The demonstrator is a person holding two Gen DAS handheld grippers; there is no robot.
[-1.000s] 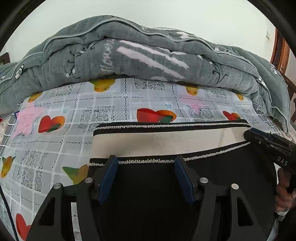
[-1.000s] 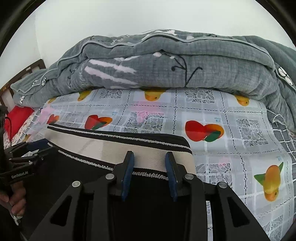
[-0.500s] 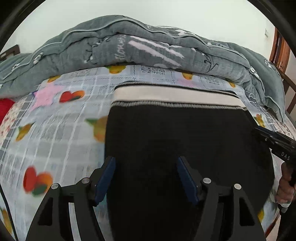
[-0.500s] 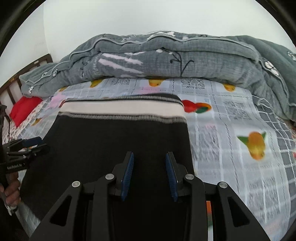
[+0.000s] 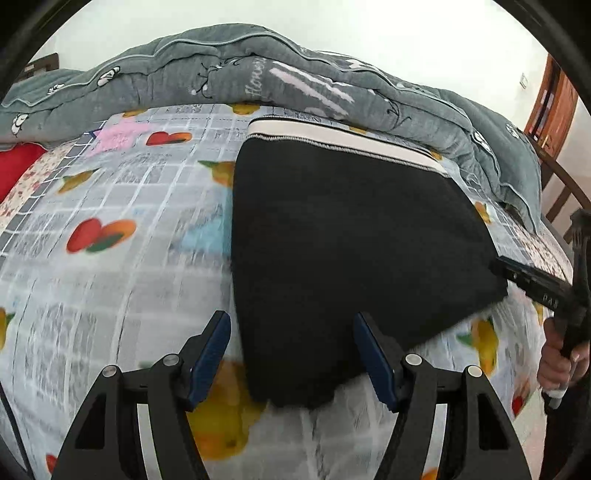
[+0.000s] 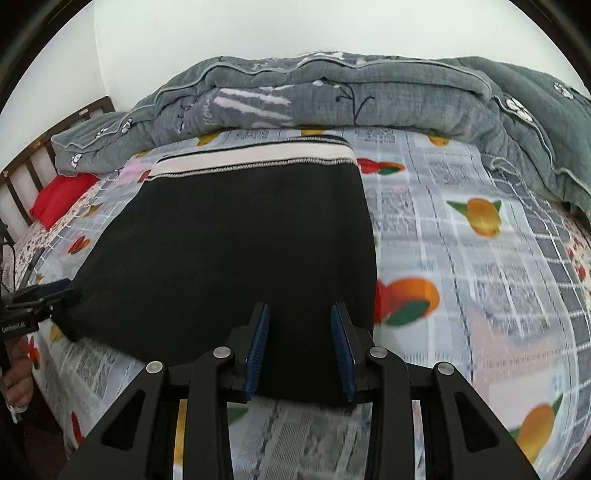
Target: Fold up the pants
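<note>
On the fruit-print sheet (image 5: 110, 206), folded black pants (image 5: 332, 240) lie below the grey quilt (image 6: 332, 96), both grippers (image 5: 291, 354) (image 6: 300, 347) spread, empty.

A white wall (image 6: 258, 33) backs the bed; a dark wooden headboard (image 6: 44, 147) and perhaps a wooden door frame (image 5: 554, 99) flank it.

Black pants on a fruit-print sheet under a grey quilt

The pants (image 5: 343, 236) are plain black with a cream waistband (image 6: 255, 159) edged in thin black stripes. The bedsheet (image 6: 480, 280) is grey-white checks with orange, red and green fruit. At 12 o'clock the quilt (image 6: 369, 92) is grey with white flowers; a red pillow (image 6: 61, 195) at 9 o'clock. Both grippers, left (image 5: 291, 354) and right (image 6: 300, 343), are black with blue pads.
</note>
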